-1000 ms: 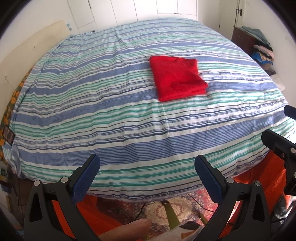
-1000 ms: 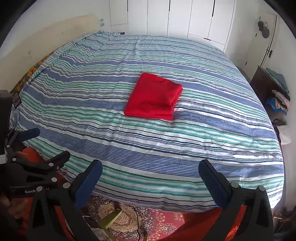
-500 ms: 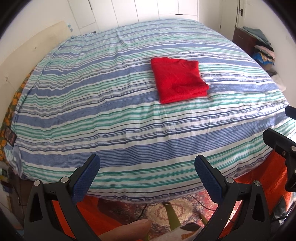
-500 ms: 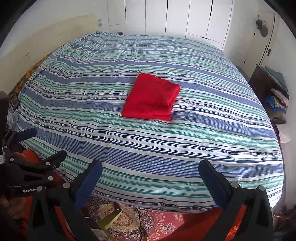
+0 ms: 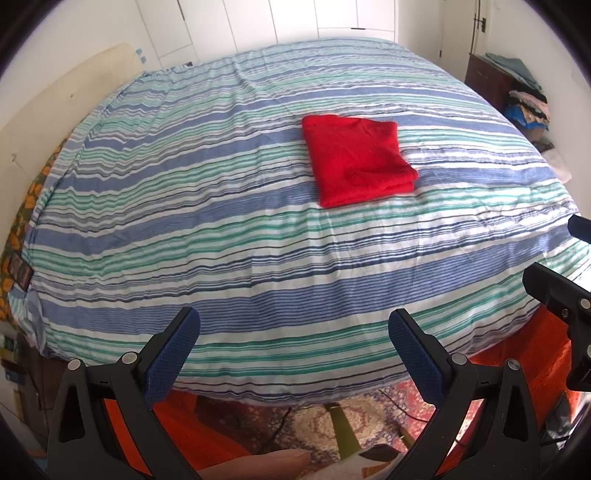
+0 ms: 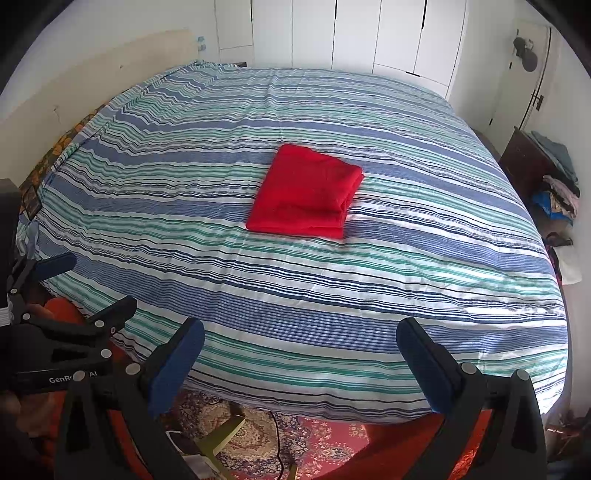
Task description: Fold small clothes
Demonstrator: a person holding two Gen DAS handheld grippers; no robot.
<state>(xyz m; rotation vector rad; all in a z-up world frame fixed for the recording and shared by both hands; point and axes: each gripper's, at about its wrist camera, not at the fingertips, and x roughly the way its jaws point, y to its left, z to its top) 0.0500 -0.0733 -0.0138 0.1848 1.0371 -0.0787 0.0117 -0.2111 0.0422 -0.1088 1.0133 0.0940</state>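
A red garment (image 5: 356,158), folded into a neat rectangle, lies flat near the middle of the striped bed (image 5: 184,229); it also shows in the right wrist view (image 6: 306,192). My left gripper (image 5: 293,332) is open and empty, held back over the bed's near edge, well short of the garment. My right gripper (image 6: 301,343) is open and empty too, also at the near edge. Each gripper shows at the side of the other's view: the right one (image 5: 561,291) and the left one (image 6: 62,295).
The bed (image 6: 406,295) has a blue, green and white striped cover. A dark dresser with piled clothes (image 6: 550,173) stands at the right wall. White wardrobe doors (image 6: 351,33) stand behind the bed. A patterned rug (image 6: 258,435) lies below the near edge.
Both grippers have drifted very slightly, so the garment sits a touch lower in both views. Nothing was taken hold of or let go.
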